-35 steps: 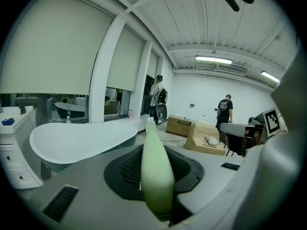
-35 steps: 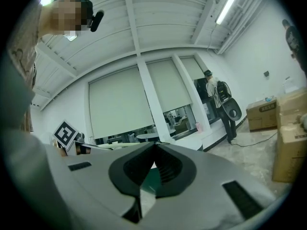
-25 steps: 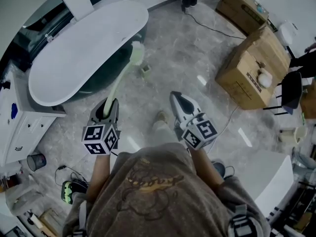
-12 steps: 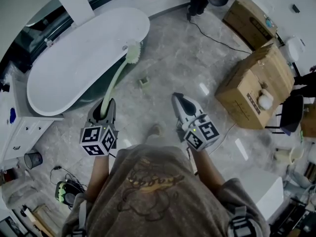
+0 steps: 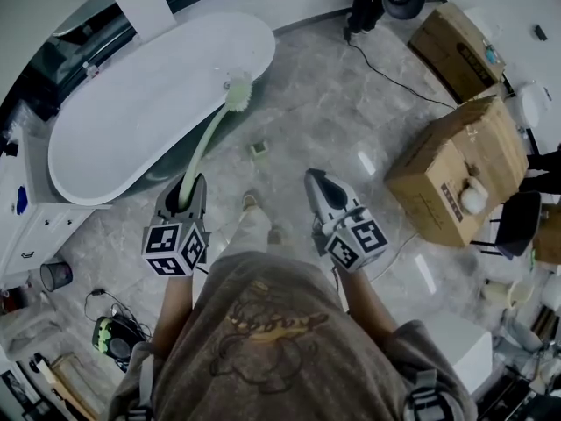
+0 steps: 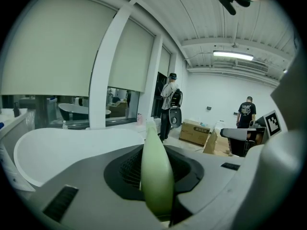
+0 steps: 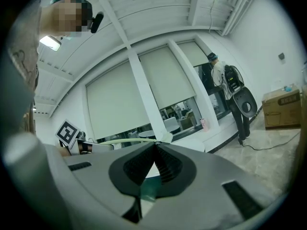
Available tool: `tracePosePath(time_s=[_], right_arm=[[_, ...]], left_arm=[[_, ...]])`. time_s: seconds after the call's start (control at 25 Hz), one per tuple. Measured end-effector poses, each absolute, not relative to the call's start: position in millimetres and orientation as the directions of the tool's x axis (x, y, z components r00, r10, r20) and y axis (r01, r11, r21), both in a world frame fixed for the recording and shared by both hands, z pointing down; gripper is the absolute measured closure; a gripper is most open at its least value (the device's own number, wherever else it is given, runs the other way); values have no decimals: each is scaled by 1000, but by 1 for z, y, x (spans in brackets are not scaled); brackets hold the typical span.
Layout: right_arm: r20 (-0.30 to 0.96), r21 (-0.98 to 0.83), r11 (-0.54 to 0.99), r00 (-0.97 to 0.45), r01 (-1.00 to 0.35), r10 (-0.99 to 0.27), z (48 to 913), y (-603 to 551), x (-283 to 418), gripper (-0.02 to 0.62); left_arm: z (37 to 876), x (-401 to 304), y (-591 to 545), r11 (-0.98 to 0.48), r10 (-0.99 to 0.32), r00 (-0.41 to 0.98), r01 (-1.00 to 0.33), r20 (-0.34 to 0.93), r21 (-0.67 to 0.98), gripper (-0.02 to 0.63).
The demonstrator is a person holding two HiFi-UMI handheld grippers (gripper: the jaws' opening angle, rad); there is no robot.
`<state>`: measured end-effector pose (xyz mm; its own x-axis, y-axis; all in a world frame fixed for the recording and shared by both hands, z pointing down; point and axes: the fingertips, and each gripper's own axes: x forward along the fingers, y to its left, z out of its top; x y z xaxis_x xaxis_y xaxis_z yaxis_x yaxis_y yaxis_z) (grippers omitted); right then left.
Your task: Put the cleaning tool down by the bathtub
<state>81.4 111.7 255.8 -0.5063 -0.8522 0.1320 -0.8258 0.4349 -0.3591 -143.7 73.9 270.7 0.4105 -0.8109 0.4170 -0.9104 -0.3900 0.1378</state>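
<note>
A long pale-green cleaning brush (image 5: pixel 211 132) sticks out of my left gripper (image 5: pixel 186 191), which is shut on its handle (image 6: pixel 156 176). Its white bristle head (image 5: pixel 238 91) hangs over the near rim of the white oval bathtub (image 5: pixel 131 103) at the upper left of the head view. In the left gripper view the tub's rim (image 6: pixel 53 143) curves just ahead. My right gripper (image 5: pixel 317 187) is held out over the marble floor, jaws shut with nothing between them (image 7: pixel 156 150); the brush (image 7: pixel 129 141) shows off to its left.
A small green block (image 5: pixel 259 149) lies on the floor beside the tub. Cardboard boxes (image 5: pixel 460 169) stand at the right, a cable (image 5: pixel 394 77) runs past them. A white cabinet (image 5: pixel 39 226) flanks the tub. People stand far back (image 6: pixel 171 99).
I have walked closer to the tub; both grippers kept their pose in the head view while the floor and boxes slid down. The brush head still sits over the tub rim.
</note>
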Motion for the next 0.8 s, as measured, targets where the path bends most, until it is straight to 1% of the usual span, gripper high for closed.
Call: tracePosePath(time_s=[0.24, 0.52, 0.8], right_arm=[[144, -371, 399, -477, -838, -867, 261, 74, 100, 597], [125, -345, 430, -495, -834, -860, 253, 11, 90, 597], [121, -330, 415, -474, -848, -872, 251, -42, 85, 597]], left_arm=[[271, -133, 31, -409, -803, 427, -902, 417, 136, 500], [270, -131, -30, -430, -797, 444, -893, 410, 132, 500], [274, -135, -81, -448, -785, 465, -882, 408, 144, 500]])
